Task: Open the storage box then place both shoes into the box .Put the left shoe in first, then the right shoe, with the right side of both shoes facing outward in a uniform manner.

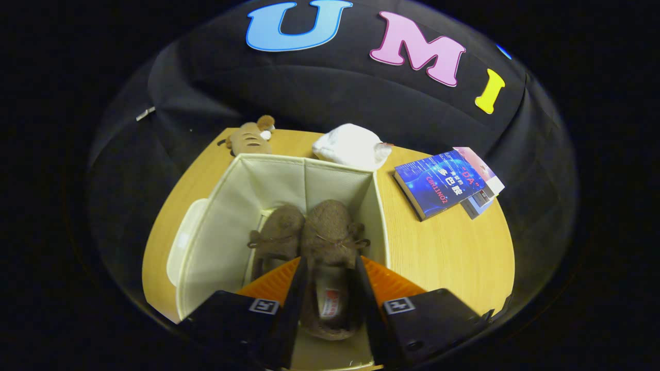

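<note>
Gripper (pixel 330 268) down inside the storage box (pixel 216 232), fingers spread either side of the right shoe (pixel 330 247); cannot tell whether the pads actually press its sides. Heel end of that shoe partly masked by the finger bodies. Left shoe (pixel 278 239) just beside it, touching, rear half hidden behind one finger. Both fuzzy brown slippers with small bows, toes toward the far wall. Box soft, cream fabric, open-topped, creased at the far wall; near wall cut off. Pale rounded lid (pixel 181 242) peeking out behind the box's side, mostly hidden. Beyond the box on the wooden table (pixel 443 252): brown plush toy (pixel 250 138), crumpled white cloth (pixel 350 147), glossy stacked books (pixel 443 181).
</note>
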Tool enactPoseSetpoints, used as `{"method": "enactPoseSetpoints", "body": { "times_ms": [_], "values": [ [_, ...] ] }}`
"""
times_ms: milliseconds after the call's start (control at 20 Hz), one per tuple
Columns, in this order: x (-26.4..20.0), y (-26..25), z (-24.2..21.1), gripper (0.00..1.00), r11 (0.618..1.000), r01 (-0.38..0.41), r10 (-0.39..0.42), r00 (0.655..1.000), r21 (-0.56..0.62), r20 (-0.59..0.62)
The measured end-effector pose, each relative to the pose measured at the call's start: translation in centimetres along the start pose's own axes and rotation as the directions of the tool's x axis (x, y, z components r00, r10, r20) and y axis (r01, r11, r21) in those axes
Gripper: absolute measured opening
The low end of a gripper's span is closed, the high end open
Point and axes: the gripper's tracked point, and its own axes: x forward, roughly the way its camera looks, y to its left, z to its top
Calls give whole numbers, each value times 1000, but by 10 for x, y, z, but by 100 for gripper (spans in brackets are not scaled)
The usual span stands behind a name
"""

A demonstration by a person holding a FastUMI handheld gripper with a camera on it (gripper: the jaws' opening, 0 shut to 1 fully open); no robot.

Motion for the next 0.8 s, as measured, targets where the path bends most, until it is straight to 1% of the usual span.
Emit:
{"method": "enactPoseSetpoints", "body": {
  "times_ms": [100, 200, 350, 550, 650, 800],
  "values": [
    [-17, -2, 12, 86, 999, -29, 29, 999, -18, 44],
    [-31, -11, 21, 93, 999, -39, 41, 996, -29, 79],
    [-48, -29, 28, 98, 998, -46, 51, 991, -42, 121],
    [-70, -62, 38, 98, 998, -56, 57, 982, -13, 181],
    [-83, -85, 49, 98, 998, -58, 55, 972, 5, 230],
    [-99, -124, 59, 98, 999, -43, 42, 958, -2, 283]
  ]
}}
